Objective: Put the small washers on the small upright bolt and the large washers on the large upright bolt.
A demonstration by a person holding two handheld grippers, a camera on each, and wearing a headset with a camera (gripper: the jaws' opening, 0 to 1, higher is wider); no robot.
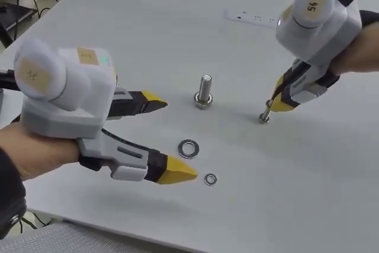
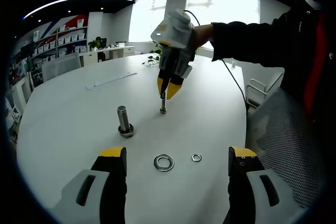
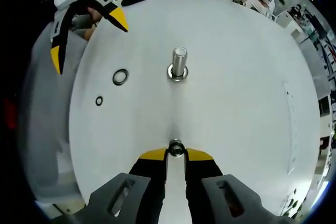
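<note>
As R gripper (image 3: 176, 155) nips small bolt (image 1: 264, 117), L gripper (image 2: 177, 152) gapes edge-side.

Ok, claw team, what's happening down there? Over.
Left claw open near large washer and small washer, both loose on table. Right claw shut on small bolt top. Large bolt unobstructed.

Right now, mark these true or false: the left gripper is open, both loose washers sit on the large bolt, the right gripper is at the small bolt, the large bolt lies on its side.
1. Left gripper open: true.
2. Loose washers on the large bolt: false. The large washer and small washer lie flat on the table.
3. Right gripper at the small bolt: true.
4. Large bolt on its side: false. It stands upright.
</note>
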